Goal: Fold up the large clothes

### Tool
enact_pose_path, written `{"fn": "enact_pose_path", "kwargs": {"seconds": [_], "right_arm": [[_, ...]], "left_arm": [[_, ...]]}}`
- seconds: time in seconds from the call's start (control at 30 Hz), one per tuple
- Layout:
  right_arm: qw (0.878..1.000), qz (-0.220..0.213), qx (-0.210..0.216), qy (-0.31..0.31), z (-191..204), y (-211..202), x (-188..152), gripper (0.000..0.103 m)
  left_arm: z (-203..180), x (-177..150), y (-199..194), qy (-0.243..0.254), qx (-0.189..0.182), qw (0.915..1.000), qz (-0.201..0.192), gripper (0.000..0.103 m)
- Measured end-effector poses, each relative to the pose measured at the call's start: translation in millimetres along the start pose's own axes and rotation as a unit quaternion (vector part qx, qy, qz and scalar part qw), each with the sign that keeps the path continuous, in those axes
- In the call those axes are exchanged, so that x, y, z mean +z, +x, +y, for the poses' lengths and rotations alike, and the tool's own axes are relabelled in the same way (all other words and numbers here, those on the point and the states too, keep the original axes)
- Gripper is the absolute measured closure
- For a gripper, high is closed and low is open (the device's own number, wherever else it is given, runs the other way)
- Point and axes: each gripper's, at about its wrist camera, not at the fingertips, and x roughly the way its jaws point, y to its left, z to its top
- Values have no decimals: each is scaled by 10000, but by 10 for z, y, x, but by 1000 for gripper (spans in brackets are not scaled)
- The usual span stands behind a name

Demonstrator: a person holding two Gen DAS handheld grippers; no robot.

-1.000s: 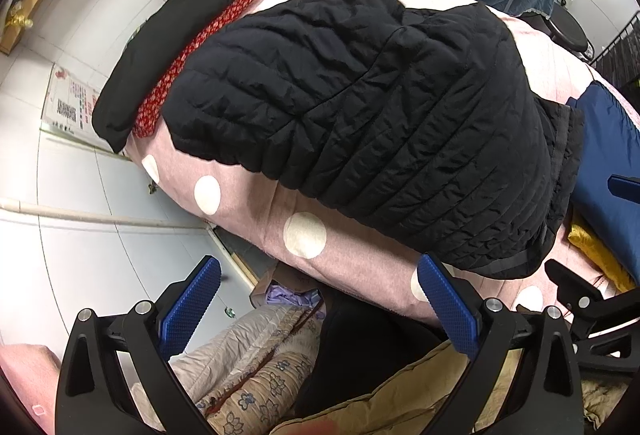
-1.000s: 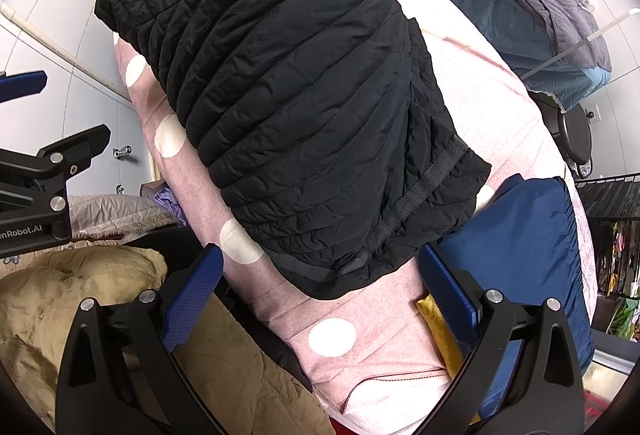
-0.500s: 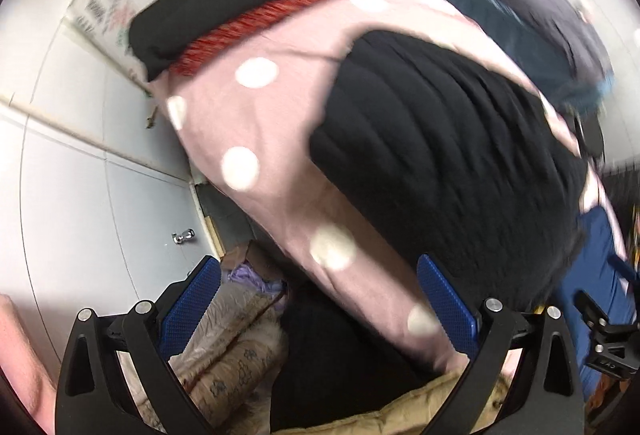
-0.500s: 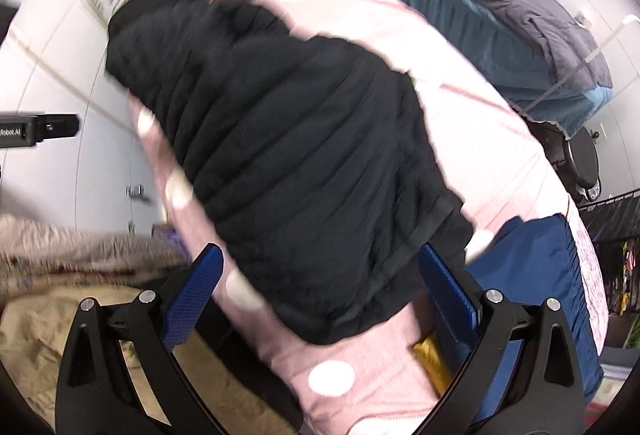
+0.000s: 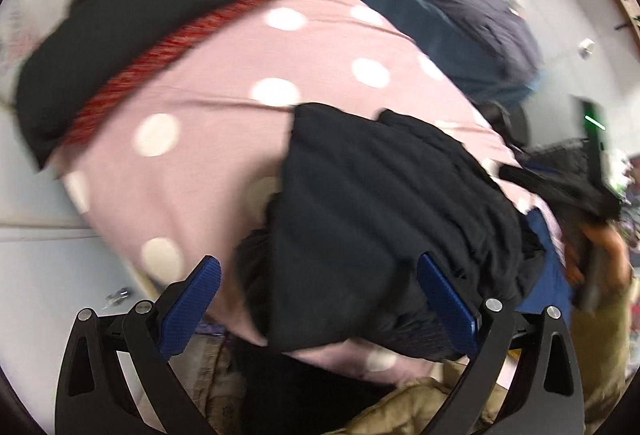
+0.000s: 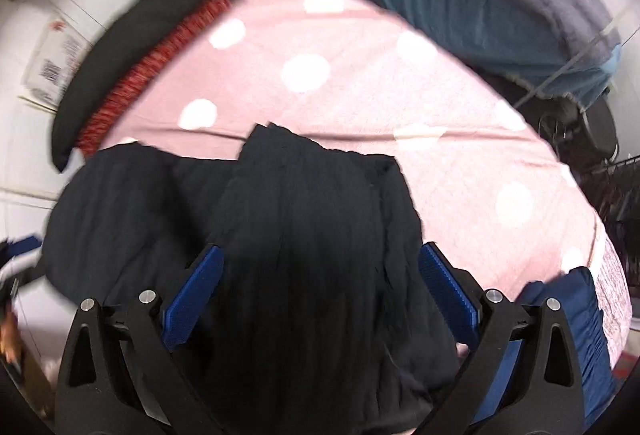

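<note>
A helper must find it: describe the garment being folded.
Start at the pink bedspread with white dots. The black quilted jacket lies bunched at its near edge. Its stitched ridges set it apart from the smooth black cloth with a red trim at the far corner.

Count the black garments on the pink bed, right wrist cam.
2: black quilted jacket at the near edge, between the open right gripper fingers; folded black garment at far left corner. Others may be hidden.

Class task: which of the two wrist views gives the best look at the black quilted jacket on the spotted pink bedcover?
The right wrist view: the black quilted jacket fills its middle, top edge and seams visible. The left wrist view shows the same jacket off to the right, bunched and more blurred.
</note>
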Motion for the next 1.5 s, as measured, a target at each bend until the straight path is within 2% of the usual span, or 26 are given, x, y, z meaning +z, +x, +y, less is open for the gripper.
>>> {"fn": "enact_pose_path", "kwargs": {"seconds": [0.07,0.1,0.13,0.2,0.27,0.3,0.33,0.37,0.4,0.43,0.5,0.57,0.67,0.77,0.87,0.97,1.07,1.13,1.17,1.2,1.23,1.27,1.3,1.37,1.43,1.5], "right_arm": [[9976,601,187,288,18,470,137,7],[9931,1086,226,383,58,763,137,7],[9905,1319,152,353,98,944,97,7],[9912,1305,14,226,206,1119,-1,8],[9918,1210,202,349,235,1188,-161,27],[9910,1159,424,520,215,1175,-227,48],[9908,1014,574,688,175,1120,-293,64],[9919,842,604,741,139,1041,-349,72],[9919,675,679,831,89,947,-405,83],[9907,555,772,974,46,854,-442,87],[9881,202,888,1238,-101,606,-508,90],[9852,-528,871,1379,-215,140,-609,91],[9777,-1456,506,1425,-347,-611,-758,91],[9581,-2406,359,1513,-449,-1485,-961,92],[9317,-3279,111,1556,-538,-2309,-1236,92],[8921,-4244,40,1552,-558,-3163,-1669,92],[8641,-4848,154,1340,-548,-3719,-2085,93],[8556,-5021,351,1205,-452,-3888,-2261,93],[8571,-4990,544,1159,-416,-3872,-2317,93],[8675,-4781,847,1081,-367,-3774,-2343,93],[8759,-4588,1051,1064,-359,-3670,-2350,92],[8900,-4235,1321,1056,-318,-3455,-2331,93],[9055,-3826,1520,1030,-270,-3210,-2300,92],[9251,-3184,1768,1078,-194,-2721,-2223,92],[9505,-2141,2009,1016,25,-1988,-2139,92],[9596,-1550,2063,1121,178,-1412,-2096,90]], "left_arm": [[-18,2,155,128,-315,9992,204,9],[-28,14,277,225,-500,9978,362,13],[-32,6,401,295,-584,9964,535,18],[-33,-30,678,400,-641,9929,915,44],[-52,-86,919,559,-631,9883,1273,60],[-71,-103,1005,661,-662,9861,1374,69],[-99,-112,1067,757,-699,9841,1446,75],[-134,-96,1134,872,-737,9816,1529,85],[-174,-73,1161,991,-709,9801,1565,89],[-238,-38,1176,1171,-626,9789,1554,92],[-496,72,1118,1798,-335,9742,1325,96],[-813,218,968,2370,-188,9670,918,96],[-1203,462,690,2957,-135,9547,301,96],[-1713,693,124,3362,-422,9391,-569,96],[-2082,777,-435,3584,-729,9227,-1220,96],[-2414,777,-1082,3806,-1069,8965,-2000,96],[-2551,683,-1653,3910,-1490,8683,-2666,96],[-2574,599,-1806,3868,-1604,8626,-2839,96],[-2486,575,-1826,3866,-1622,8620,-2850,96],[-2413,570,-1781,3856,-1596,8646,-2799,96],[-2271,568,-1720,3813,-1550,8705,-2698,96],[-2177,614,-1623,3762,-1485,8778,-2567,96],[-2056,612,-1454,3682,-1345,8903,-2317,96],[-1745,649,-1038,3451,-1008,9164,-1758,96],[-1253,719,-334,3018,-499,9474,-939,96],[-804,728,289,2507,60,9676,-296,96]]}}
